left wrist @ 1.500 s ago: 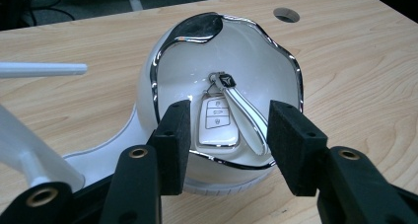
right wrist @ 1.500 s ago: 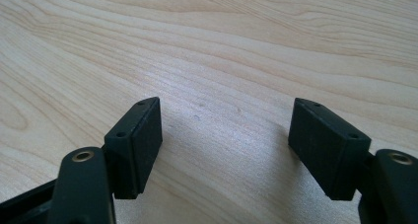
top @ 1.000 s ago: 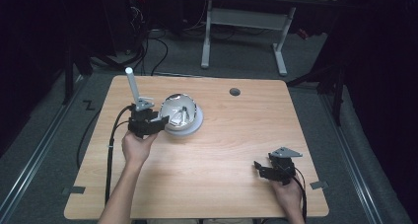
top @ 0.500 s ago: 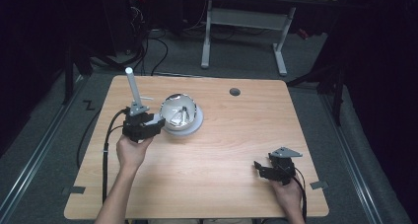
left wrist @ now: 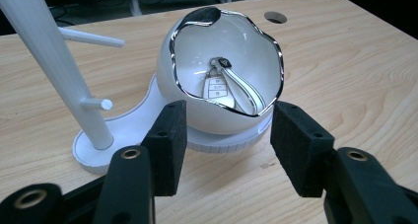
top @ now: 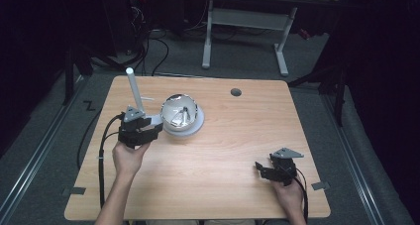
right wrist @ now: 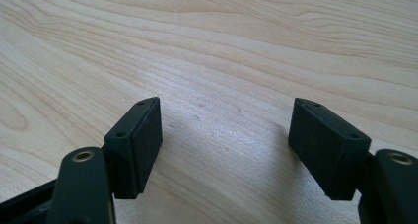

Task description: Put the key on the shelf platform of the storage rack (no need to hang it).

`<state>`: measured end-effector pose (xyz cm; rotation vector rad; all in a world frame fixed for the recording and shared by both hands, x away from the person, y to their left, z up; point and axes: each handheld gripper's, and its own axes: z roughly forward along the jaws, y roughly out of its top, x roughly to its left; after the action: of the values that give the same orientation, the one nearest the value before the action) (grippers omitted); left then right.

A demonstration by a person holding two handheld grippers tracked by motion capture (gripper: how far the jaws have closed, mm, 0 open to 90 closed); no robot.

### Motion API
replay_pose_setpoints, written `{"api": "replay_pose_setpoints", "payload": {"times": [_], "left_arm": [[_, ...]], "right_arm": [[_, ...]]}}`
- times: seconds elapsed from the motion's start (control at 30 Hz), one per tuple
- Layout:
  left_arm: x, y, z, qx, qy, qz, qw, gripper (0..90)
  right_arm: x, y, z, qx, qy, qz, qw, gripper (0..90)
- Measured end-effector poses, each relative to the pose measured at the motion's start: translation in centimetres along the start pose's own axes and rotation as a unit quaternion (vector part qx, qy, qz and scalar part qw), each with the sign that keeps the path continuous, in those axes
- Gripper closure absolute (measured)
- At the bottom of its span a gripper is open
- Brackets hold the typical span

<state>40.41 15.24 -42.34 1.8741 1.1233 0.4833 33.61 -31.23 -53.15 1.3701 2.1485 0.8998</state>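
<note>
The left forearm enters from the bottom edge of the high view and extends forward; the left hand (top: 128,155) holds the left gripper (top: 157,127) low over the table (top: 233,150), aimed toward the white bowl (top: 181,112). The right hand (top: 287,190) rests near the table's near right corner and holds the right gripper (top: 259,168) low over the wood, pointed toward the table's middle. The left gripper's jaws stand apart with nothing between the pads; they have just been opening a little. The right gripper's jaws also stand wide apart, over bare wood grain. In the left gripper view, the bowl (left wrist: 226,76) has a wavy chrome rim and sits tilted on a round white base (left wrist: 222,137), its mouth facing the camera. A car key (left wrist: 219,83) lies inside the bowl, together with a curved shiny piece whose nature cannot be determined. The bowl's lower front wall lies between and just beyond the two pads; contact between pads and bowl is not visible, and a gap shows on each side. A white stand (left wrist: 54,66) with side pegs rises to the left of the bowl, and its top is cut off by the frame edge. The stand's foot appears joined to the bowl's base, though the junction is partly hidden behind the left pad. Both forearms are cut off at the bottom edge of the high view.
</note>
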Motion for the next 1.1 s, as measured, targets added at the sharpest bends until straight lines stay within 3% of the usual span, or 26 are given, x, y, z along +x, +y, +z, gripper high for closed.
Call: {"api": "replay_pose_setpoints", "payload": {"times": [0.23, 0.37, 1.1], "left_arm": [[-0.5, -0.4, -0.9, -0.006, -0.006, 0.002, 1.0000, 48.1], [-0.8, -0.6, -1.3, -0.004, 0.010, 0.020, 0.9997, 48.2], [-0.8, -2.9, -3.6, -0.021, 0.006, 0.006, 0.9997, 48.2]], "right_arm": [[0.0, 0.0, 0.0, 0.000, 0.000, 0.000, 1.0000, 29.3], [0.0, 0.0, 0.0, 0.000, 0.000, 0.000, 1.0000, 29.3], [0.0, 0.0, 0.0, 0.000, 0.000, 0.000, 1.0000, 29.3]]}}
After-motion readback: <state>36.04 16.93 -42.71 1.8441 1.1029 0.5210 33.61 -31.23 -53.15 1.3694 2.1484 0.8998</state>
